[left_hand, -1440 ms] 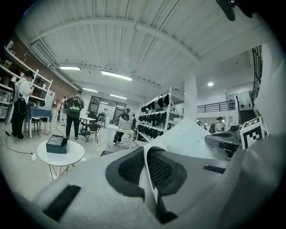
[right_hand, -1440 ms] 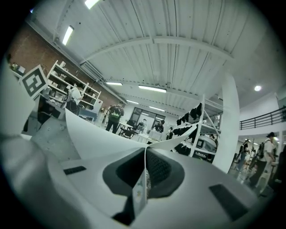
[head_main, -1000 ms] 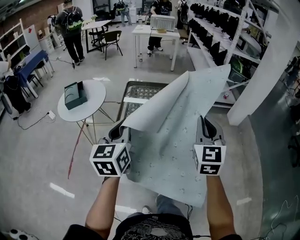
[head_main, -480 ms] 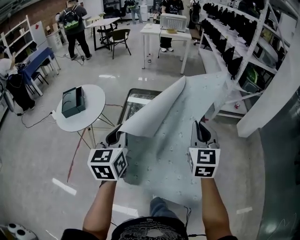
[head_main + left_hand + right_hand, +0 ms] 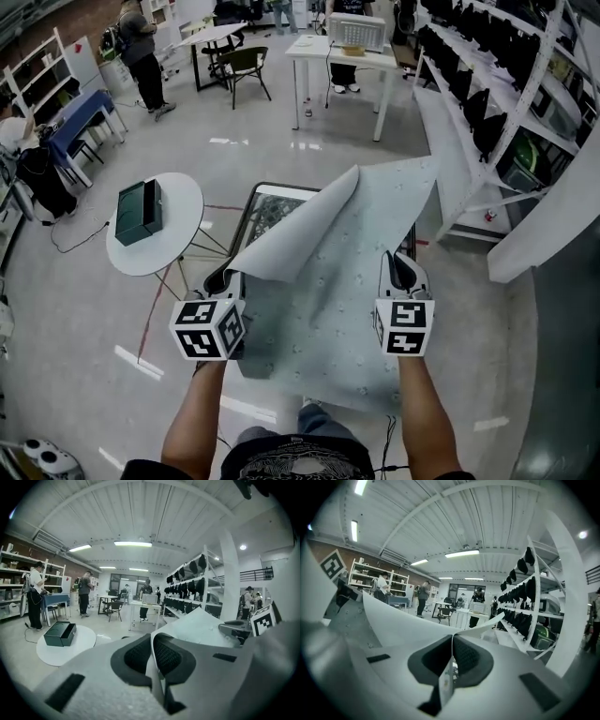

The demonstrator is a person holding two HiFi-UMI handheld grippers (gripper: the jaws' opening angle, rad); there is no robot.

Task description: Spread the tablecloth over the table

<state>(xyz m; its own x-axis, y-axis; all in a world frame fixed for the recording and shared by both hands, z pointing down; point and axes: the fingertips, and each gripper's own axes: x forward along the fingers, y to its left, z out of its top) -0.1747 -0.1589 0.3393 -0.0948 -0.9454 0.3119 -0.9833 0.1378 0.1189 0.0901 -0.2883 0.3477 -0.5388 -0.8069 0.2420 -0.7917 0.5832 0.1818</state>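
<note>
Tablecloth: pale grey-blue with a small scattered motif, held up in the air over the dark-framed surface, not lying flat on it. It hides the near and right parts of that surface. The far left corner of the surface is uncovered and shows a patterned top. The cloth's left flap is folded back, plain underside up, with its tip rising above the far edge of the surface. The near edge of the cloth hangs down below the claws on the person's side of the surface.

Left claw: jaws closed on the cloth, a thin edge pinched between the dark pads. It sits at the near left corner of the surface.

Right claw: jaws closed on the cloth edge in the same way, at the near right side of the surface.

Left of the surface: a round white surface carrying a dark green box.

Beyond the far edge of the surface: a white desk.

Right of the surface: shelving with dark items.
</note>
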